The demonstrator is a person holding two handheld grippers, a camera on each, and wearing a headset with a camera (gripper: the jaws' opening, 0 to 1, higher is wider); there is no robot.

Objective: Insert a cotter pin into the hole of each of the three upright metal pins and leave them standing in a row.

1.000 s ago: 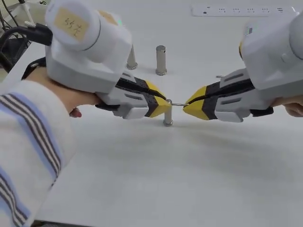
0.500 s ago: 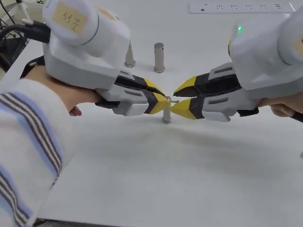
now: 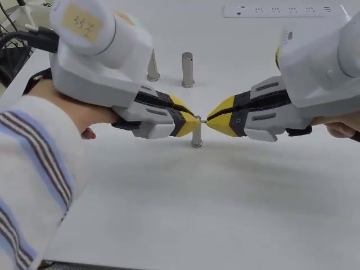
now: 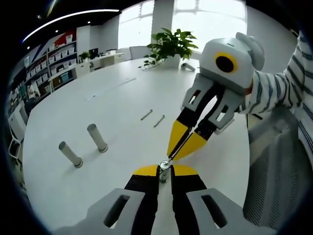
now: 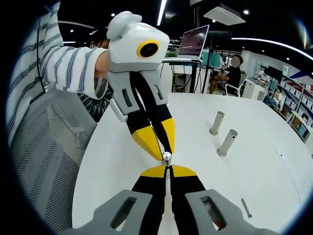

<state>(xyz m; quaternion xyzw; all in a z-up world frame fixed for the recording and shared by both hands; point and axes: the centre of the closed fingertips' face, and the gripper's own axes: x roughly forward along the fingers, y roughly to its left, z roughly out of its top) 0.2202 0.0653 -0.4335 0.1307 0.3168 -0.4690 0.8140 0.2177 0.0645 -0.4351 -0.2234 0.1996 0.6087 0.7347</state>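
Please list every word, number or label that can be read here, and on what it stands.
On the left gripper, a tan sticker: handwritten marks, perhaps digits, too blurred to read.
On a laptop screen, right gripper view: text too small to read.
Nothing else readable.

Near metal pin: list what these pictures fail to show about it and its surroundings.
- The hole in the near metal pin: in the head view it is covered by the left gripper, which is clamped on the pin's top.
- The cotter pin: only a sliver shows ahead of the shut right gripper, so insertion depth is unreadable.
- The far-left metal pin: partly hidden behind the left gripper's body.
- The power strip: cut off by the top edge.
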